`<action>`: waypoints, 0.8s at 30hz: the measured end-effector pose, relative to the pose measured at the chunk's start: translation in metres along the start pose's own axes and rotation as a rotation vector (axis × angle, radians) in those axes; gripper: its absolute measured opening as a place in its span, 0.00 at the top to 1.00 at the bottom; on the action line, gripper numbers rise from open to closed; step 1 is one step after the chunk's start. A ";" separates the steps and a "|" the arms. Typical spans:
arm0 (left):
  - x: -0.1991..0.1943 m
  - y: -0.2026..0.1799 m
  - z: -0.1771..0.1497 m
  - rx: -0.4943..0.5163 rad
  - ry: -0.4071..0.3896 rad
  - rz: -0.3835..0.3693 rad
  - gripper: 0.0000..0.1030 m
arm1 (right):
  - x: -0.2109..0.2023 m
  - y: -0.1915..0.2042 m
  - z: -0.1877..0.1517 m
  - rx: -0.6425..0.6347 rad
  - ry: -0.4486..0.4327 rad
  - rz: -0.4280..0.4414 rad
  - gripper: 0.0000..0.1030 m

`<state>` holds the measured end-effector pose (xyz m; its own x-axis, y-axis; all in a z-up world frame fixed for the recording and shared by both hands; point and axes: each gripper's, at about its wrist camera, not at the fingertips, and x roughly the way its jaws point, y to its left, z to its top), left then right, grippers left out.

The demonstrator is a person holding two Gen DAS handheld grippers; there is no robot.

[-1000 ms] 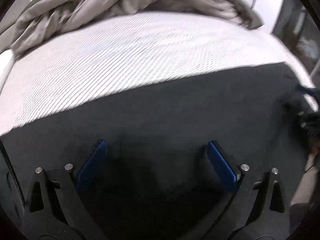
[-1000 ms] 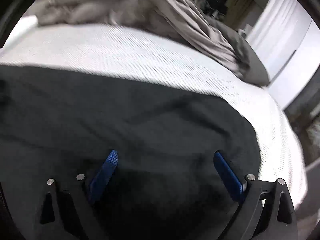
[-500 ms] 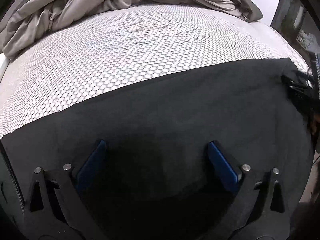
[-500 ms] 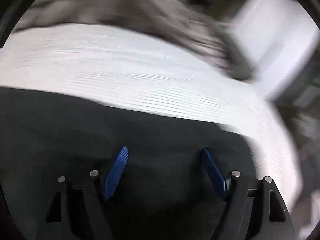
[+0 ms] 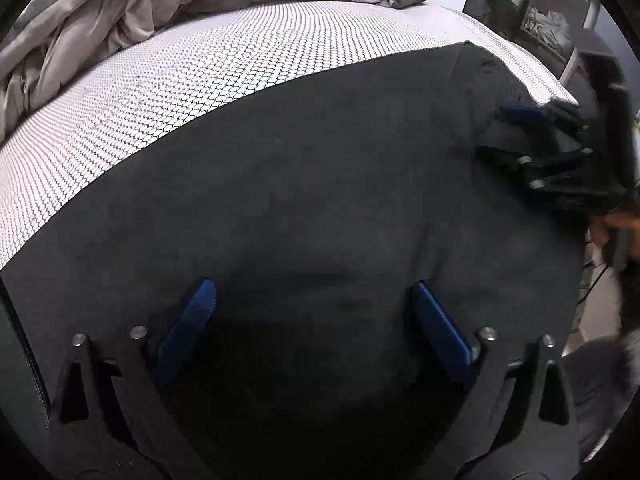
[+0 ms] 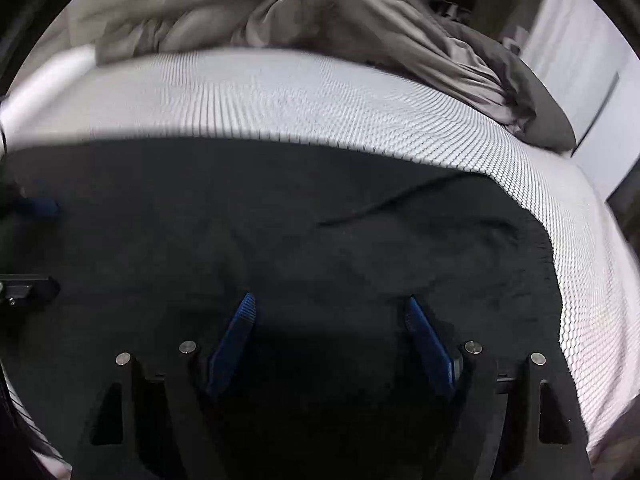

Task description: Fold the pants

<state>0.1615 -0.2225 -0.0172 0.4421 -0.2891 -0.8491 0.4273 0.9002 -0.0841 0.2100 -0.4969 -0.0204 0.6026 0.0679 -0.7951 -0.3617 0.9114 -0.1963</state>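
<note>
Black pants (image 5: 320,180) lie spread flat on the white honeycomb-patterned mattress (image 5: 200,72). My left gripper (image 5: 312,286) hovers low over the middle of the cloth, open, with only cloth below its blue pads. At the pants' right edge my right gripper (image 5: 500,134) shows from the side, a hand (image 5: 616,224) behind it. In the right wrist view that gripper (image 6: 330,300) stands open over the pants (image 6: 280,220), nothing pinched, near a shallow crease (image 6: 400,204). The left gripper (image 6: 36,246) peeks in at that view's left edge.
A crumpled grey duvet (image 5: 200,0) is heaped along the far side of the bed (image 6: 340,20). A bare strip of mattress (image 6: 320,104) lies between it and the pants. A shelf unit (image 5: 552,20) stands beyond the bed's right corner.
The left gripper has slid across the pants toward the right gripper, which now shows larger at the right. The right gripper's jaws stand narrower than a second ago.
</note>
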 end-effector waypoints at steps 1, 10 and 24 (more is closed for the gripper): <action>0.000 0.007 0.002 -0.009 0.000 -0.010 0.02 | -0.006 -0.002 -0.006 -0.019 -0.012 0.007 0.24; -0.017 0.025 -0.004 -0.079 -0.038 0.031 0.13 | -0.055 -0.075 -0.076 0.169 -0.041 -0.154 0.24; -0.034 0.007 -0.043 0.054 -0.035 -0.082 0.04 | -0.075 -0.008 -0.092 -0.034 -0.048 0.053 0.25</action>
<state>0.1154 -0.1918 -0.0116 0.4311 -0.3732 -0.8215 0.5046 0.8545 -0.1234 0.1022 -0.5466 -0.0122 0.6150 0.1360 -0.7767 -0.4178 0.8916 -0.1747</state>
